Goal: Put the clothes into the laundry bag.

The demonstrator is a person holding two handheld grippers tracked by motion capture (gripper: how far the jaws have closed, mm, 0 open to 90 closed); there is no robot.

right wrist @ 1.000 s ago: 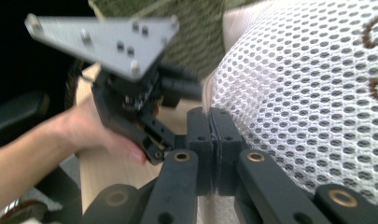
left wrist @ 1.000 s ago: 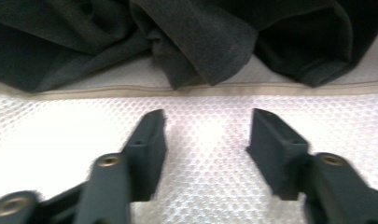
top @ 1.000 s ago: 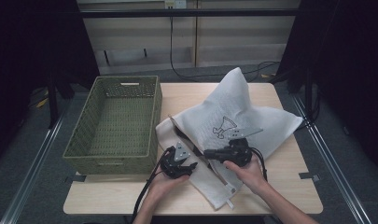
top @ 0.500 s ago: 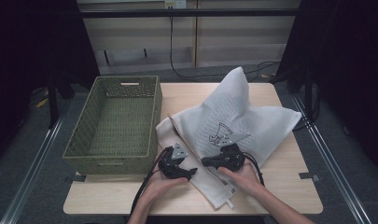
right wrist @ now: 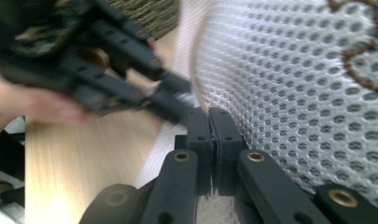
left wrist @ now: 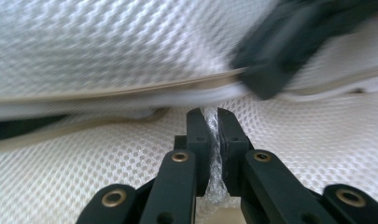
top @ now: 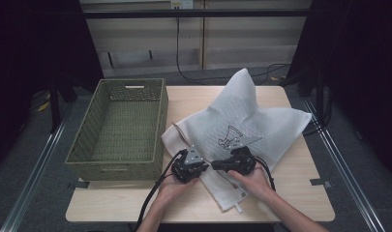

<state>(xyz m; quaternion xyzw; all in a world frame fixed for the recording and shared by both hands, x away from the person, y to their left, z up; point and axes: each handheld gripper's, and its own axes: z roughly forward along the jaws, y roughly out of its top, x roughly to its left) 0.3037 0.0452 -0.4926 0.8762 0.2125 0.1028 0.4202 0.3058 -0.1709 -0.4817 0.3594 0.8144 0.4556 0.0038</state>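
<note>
A white waffle-weave cloth (top: 242,118) with a dark embroidered figure lies rumpled on the wooden table (top: 290,193), one corner standing up toward the back. My left gripper (top: 205,166) is shut on a fold of the cloth (left wrist: 213,135) near its front edge; the fabric shows pinched between the jaws. My right gripper (top: 214,166) is shut on the cloth (right wrist: 289,84) too, its tips almost touching the left gripper's. In the right gripper view the left gripper (right wrist: 107,74) crosses close in front, blurred.
A green woven basket (top: 118,159) stands on the table's left side, close beside the cloth and the left hand. Bare tabletop lies in front and to the right of the cloth. Cables trail from both grippers toward the front edge.
Both grippers have drawn together and slid toward the front of the table, dragging the cloth's front edge with them. The cloth has shifted and bunched slightly.
</note>
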